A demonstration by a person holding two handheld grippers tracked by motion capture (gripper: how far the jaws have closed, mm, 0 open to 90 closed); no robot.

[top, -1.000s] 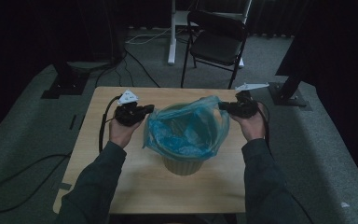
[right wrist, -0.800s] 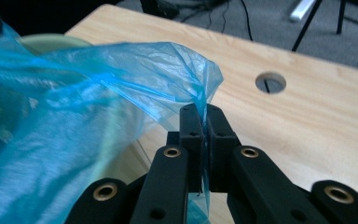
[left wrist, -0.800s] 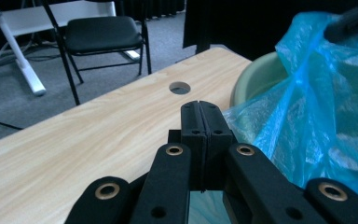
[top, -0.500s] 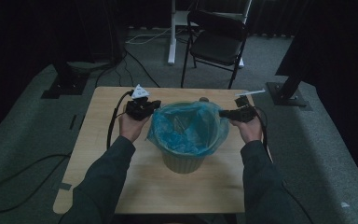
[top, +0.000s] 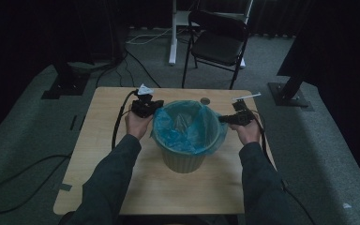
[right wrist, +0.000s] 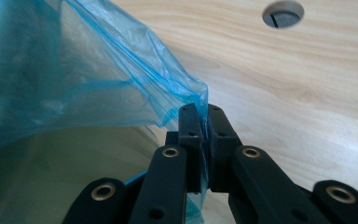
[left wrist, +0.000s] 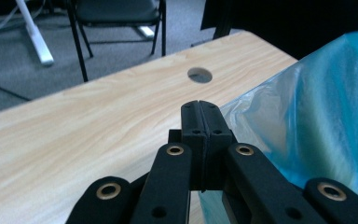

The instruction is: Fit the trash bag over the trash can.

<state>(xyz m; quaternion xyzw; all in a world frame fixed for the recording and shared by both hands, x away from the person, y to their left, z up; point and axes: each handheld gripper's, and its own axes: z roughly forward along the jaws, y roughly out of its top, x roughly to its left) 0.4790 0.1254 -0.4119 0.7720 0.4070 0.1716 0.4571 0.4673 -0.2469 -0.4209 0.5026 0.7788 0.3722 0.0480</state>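
My left gripper [left wrist: 200,109] and right gripper [right wrist: 200,114] each pinch the blue bag [top: 187,133] film at opposite rim edges (jaws pressed together on the plastic). The bag lines the bin [top: 183,161], mid-table [top: 103,140].

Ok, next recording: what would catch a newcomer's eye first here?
The translucent blue plastic bag stands out most, lining a ribbed pale green waste bin at the middle of the light wooden table. The left gripper and right gripper pinch the bag's rim on opposite sides, draping it over the bin's edge. Beyond the table stands a black folding chair on grey carpet.
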